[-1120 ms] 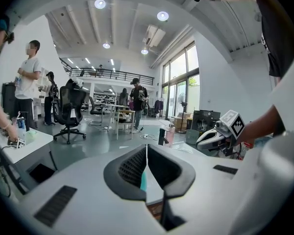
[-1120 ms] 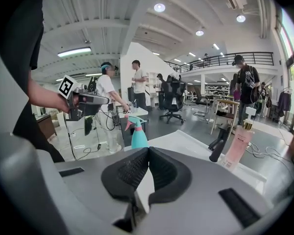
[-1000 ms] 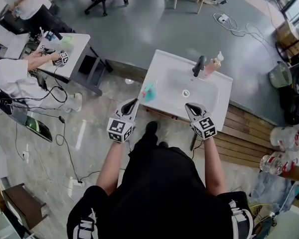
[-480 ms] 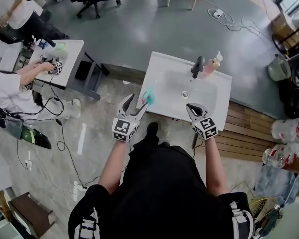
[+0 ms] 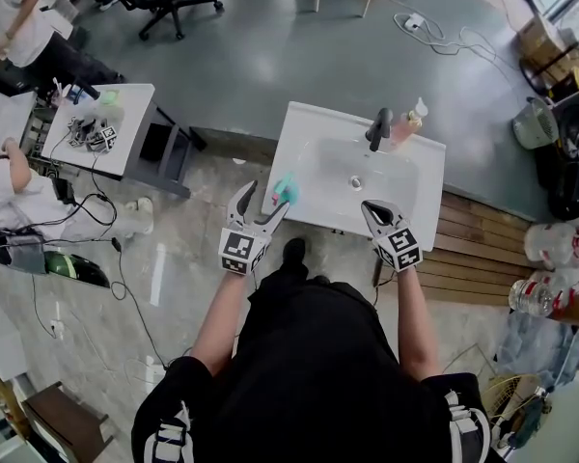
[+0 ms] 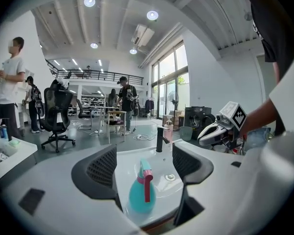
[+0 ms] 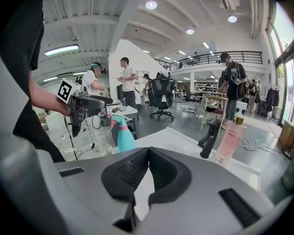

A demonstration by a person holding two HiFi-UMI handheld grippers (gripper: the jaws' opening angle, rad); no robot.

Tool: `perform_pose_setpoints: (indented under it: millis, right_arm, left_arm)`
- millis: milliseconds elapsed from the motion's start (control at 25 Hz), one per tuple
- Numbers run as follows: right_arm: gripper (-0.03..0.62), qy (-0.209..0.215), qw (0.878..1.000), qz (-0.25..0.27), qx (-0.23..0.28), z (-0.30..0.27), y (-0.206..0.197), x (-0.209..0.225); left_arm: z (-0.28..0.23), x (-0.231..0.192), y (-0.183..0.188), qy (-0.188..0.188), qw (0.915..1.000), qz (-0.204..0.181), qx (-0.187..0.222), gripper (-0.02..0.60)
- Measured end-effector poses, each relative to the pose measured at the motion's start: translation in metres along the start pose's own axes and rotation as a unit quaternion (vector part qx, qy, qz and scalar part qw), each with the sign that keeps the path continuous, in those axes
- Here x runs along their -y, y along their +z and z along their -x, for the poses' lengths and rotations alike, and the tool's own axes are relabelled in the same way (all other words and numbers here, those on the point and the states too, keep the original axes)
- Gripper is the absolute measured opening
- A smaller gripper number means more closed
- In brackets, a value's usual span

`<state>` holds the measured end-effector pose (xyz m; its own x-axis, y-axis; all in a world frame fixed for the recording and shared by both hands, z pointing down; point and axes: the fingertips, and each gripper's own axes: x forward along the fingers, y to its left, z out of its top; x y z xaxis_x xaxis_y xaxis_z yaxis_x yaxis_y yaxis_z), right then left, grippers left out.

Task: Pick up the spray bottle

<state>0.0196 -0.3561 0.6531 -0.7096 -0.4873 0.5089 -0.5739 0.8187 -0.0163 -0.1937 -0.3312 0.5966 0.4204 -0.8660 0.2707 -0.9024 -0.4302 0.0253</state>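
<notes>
While the left gripper (image 5: 264, 199), its jaws just opened wide, lines its gap on the upright, untouched spray bottle (image 5: 286, 189) at the sink's (image 5: 314, 123) front left corner, we rate it nearer. The right gripper (image 5: 374, 208), jaws together, hangs off the sink's front right.

Teal spray bottle (image 6: 141, 195) upright at the sink's (image 5: 314, 128) front left edge

It has a rounded teal body, a pink collar with a pink trigger hanging down its side, and a teal head. It stands upright on the white sink, apparently on the flat rim rather than in the bowl.
</notes>
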Motion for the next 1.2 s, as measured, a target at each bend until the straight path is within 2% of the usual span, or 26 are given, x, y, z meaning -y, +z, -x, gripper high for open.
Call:
perform_pose_setpoints:
  millis: [600, 920, 1200]
  right_arm:
    - [0.015, -0.025, 1.000, -0.010, -0.009, 0.009, -0.008, 0.008]
    - [0.015, -0.044, 0.999, -0.019, -0.021, 0.015, -0.013, 0.014]
    - [0.015, -0.063, 0.997, -0.028, -0.026, 0.020, -0.017, 0.016]
  left_arm:
    - [-0.022, 0.001, -0.017, -0.010, 0.9998, -0.002, -0.015, 0.331]
    - [-0.046, 0.000, -0.036, -0.030, 0.9987, 0.027, -0.032, 0.330]
    - [-0.057, -0.008, -0.043, -0.025, 0.9985, 0.010, -0.048, 0.330]
